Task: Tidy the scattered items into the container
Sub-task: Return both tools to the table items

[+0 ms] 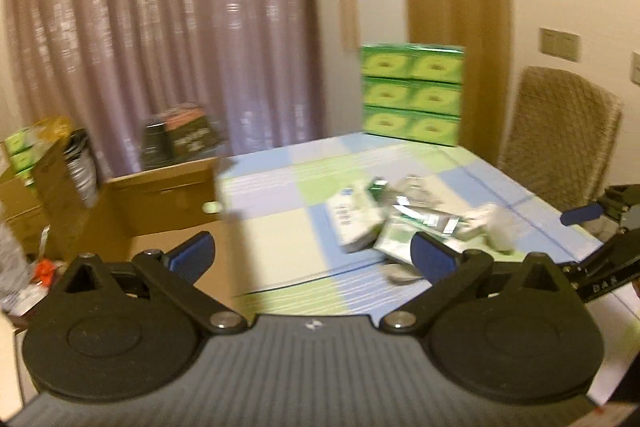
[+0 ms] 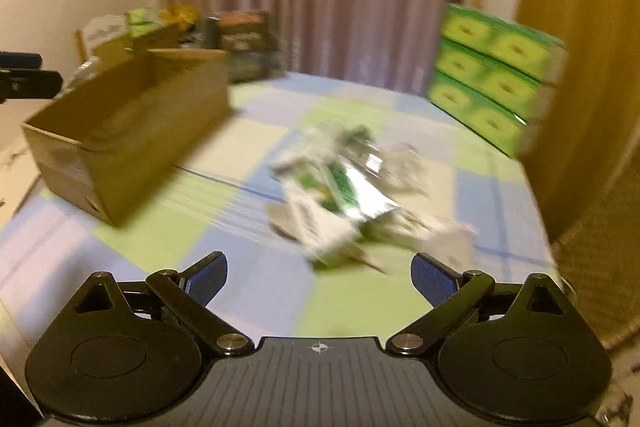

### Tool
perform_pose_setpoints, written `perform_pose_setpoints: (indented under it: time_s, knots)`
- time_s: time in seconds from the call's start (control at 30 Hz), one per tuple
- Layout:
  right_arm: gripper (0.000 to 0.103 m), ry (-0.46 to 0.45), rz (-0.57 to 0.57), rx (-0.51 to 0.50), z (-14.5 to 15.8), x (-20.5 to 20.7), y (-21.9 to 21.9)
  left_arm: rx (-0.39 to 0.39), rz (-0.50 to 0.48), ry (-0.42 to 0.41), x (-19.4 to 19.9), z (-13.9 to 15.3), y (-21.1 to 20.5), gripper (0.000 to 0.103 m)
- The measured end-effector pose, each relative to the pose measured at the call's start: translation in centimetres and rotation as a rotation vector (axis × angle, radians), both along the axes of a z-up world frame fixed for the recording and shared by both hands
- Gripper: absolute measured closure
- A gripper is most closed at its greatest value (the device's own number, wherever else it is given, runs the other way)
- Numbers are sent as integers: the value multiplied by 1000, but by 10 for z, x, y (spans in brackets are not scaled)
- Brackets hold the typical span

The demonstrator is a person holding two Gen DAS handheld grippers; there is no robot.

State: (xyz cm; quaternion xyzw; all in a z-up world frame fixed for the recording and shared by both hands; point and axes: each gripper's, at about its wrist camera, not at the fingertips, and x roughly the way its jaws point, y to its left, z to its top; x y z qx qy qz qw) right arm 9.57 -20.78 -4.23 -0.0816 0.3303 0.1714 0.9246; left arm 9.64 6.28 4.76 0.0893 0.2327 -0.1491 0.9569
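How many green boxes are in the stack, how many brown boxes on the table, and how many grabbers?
Green boxes showing in the stack: 6
Brown cardboard box on the table: 1
Grabbers: 2, left gripper and right gripper, both open
Total: 9

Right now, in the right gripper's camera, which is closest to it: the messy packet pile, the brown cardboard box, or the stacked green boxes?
1. Messy pile of green-and-white packets, just ahead, centre.
2. Brown cardboard box, left.
3. Stacked green boxes, far right, at the table's back.
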Motion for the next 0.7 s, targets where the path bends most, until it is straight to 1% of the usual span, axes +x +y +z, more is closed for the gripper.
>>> perform_pose_setpoints:
  time_s: [0.13, 0.27, 0.37, 0.5, 0.63, 0.7]
  knots:
    - [7, 1, -69, 8, -4, -2, -37, 0, -57, 50, 7, -17, -44, 1]
    - [7, 12, -118, 16, -12, 0, -61, -4, -78, 115, 21, -41, -74, 1]
    - [7, 24, -124, 16, -20, 6, -71, -38, -56, 174, 36, -59, -88, 1]
    - [7, 33, -126, 13, -31, 21, -78, -88, -9, 246, 56, -79, -95, 1]
    - [7, 45, -96, -9, -43, 42, -80, -108, 31, 274, 71, -92, -100, 1]
    - [7, 49, -71, -23, -50, 53, -78, -132, 49, 292, 79, -99, -103, 1]
